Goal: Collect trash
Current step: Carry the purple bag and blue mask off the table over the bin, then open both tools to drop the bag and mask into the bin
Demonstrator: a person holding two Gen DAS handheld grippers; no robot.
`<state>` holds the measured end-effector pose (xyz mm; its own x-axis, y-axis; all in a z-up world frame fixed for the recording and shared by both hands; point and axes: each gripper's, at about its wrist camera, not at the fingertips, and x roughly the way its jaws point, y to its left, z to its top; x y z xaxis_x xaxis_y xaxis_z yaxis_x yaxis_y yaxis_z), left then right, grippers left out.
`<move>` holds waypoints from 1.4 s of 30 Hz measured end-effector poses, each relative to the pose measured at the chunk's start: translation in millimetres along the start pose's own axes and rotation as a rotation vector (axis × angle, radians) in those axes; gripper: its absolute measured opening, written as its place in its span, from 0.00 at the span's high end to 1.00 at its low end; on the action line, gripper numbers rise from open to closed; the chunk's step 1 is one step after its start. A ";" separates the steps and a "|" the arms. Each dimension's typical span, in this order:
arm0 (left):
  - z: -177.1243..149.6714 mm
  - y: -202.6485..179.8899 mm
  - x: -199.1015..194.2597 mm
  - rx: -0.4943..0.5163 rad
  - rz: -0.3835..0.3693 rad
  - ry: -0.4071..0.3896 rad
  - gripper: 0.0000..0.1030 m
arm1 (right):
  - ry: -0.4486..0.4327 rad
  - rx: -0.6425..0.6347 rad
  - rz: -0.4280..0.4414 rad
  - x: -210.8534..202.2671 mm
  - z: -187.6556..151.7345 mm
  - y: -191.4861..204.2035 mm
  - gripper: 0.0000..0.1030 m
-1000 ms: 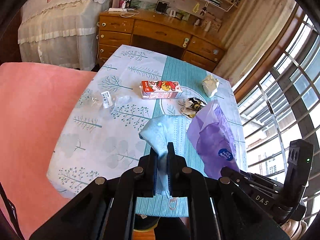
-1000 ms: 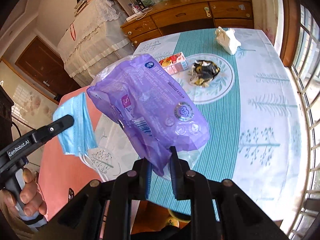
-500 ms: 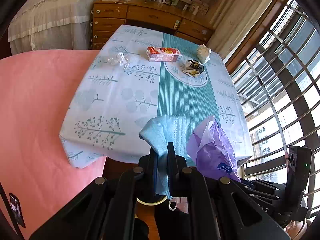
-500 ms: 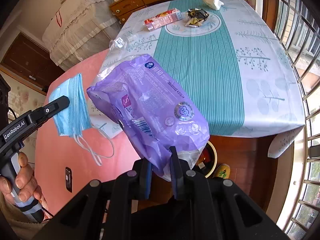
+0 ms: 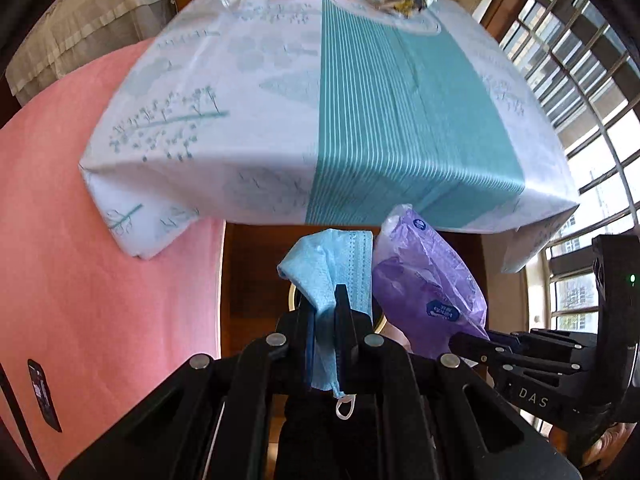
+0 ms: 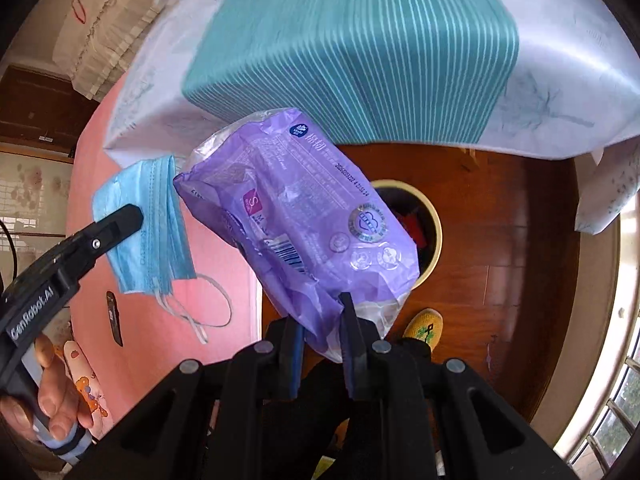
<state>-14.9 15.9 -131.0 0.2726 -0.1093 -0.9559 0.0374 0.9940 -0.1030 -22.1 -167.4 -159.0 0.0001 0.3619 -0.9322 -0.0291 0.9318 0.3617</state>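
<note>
Two loads are clamped, the face mask [image 5: 340, 276] in my left gripper [image 5: 324, 312] and the purple wrapper [image 6: 304, 216] in my right gripper [image 6: 322, 320], so I centre both above the bin [image 6: 434, 224] ahead of my right jaws before releasing.

The face mask [image 5: 332, 264] is soft, matt, pleated non-woven cloth. Beside it, the purple wrapper [image 6: 304, 216] is thin, glossy, crinkled plastic film. Behind both, the tablecloth [image 5: 280, 92] looks smooth with a faint sheen. Below the wrapper, the floor [image 6: 512, 240] is polished, reflective wood. Both grippers are matt black plastic with metal rivets.
</note>
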 end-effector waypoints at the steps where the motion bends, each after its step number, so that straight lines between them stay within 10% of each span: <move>1: -7.8 -3.6 17.8 0.009 0.014 0.017 0.94 | 0.022 0.015 -0.006 19.8 -1.0 -8.4 0.85; 16: -55.8 -2.0 283.8 -0.055 0.116 0.127 0.93 | 0.133 0.195 -0.116 262.8 33.9 -118.2 0.82; 21: -60.2 2.2 328.2 -0.073 0.147 0.107 0.75 | 0.115 0.216 -0.099 304.0 42.9 -132.7 0.81; 27: -58.9 8.3 343.8 -0.080 0.121 0.106 0.19 | 0.109 0.233 -0.073 321.3 44.5 -139.7 0.45; 42: -47.4 19.7 266.7 -0.049 0.168 0.094 0.16 | 0.015 0.242 -0.081 241.9 39.2 -110.7 0.43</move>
<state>13.0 6.7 -401.1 0.1798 0.0571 -0.9821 -0.0486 0.9976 0.0491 20.3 -182.0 -424.1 -0.0224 0.2871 -0.9576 0.2107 0.9377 0.2763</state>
